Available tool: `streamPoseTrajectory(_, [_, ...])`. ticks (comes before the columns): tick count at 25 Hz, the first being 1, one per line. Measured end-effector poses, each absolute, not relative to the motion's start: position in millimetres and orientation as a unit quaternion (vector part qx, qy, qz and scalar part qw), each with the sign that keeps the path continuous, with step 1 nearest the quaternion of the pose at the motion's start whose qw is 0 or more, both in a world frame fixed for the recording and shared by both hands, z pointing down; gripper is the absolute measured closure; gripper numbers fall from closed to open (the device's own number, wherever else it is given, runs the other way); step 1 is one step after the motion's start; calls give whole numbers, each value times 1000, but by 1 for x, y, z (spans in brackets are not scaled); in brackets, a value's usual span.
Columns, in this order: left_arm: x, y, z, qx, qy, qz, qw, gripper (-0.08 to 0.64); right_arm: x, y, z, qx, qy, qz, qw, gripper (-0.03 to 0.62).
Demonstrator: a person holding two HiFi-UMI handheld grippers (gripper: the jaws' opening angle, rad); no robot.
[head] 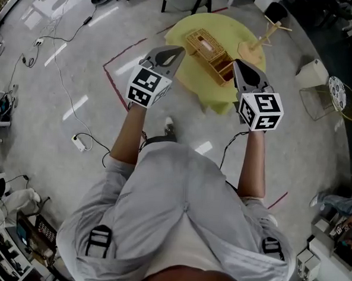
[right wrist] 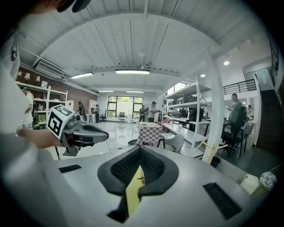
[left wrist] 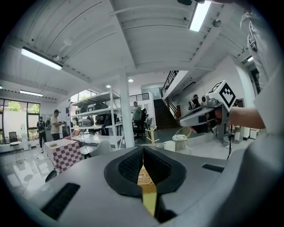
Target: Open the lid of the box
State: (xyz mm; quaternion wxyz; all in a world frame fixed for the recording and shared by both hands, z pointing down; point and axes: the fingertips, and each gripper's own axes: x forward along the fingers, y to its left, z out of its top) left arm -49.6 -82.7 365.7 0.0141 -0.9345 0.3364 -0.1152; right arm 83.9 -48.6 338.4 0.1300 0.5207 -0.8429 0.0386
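Box (head: 211,55) on yellow table (head: 184,26), ahead of and below both grippers, between them; long axis diagonal, far-left to near-right. Left gripper (head: 179,50) clenched, empty. Right gripper (head: 236,64) likewise clenched, empty, seemingly nearer box's near end

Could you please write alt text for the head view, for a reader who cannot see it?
Seen from above, a person holds the left gripper and the right gripper, both shut and empty, at the near side of a round yellow table. A woven box and a wooden stand sit on it.
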Motion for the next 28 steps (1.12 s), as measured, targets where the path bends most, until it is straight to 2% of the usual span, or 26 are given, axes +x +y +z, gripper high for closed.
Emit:
streamPoseTrajectory(14, [-51, -184, 419, -939, 307, -152, -28, 529, 80, -157, 385, 541, -821, 83, 162, 569])
streamPoseTrajectory(28, [-49, -217, 480, -903, 374, -185, -104, 529, 51, -228, 458, 403, -874, 103, 251, 568])
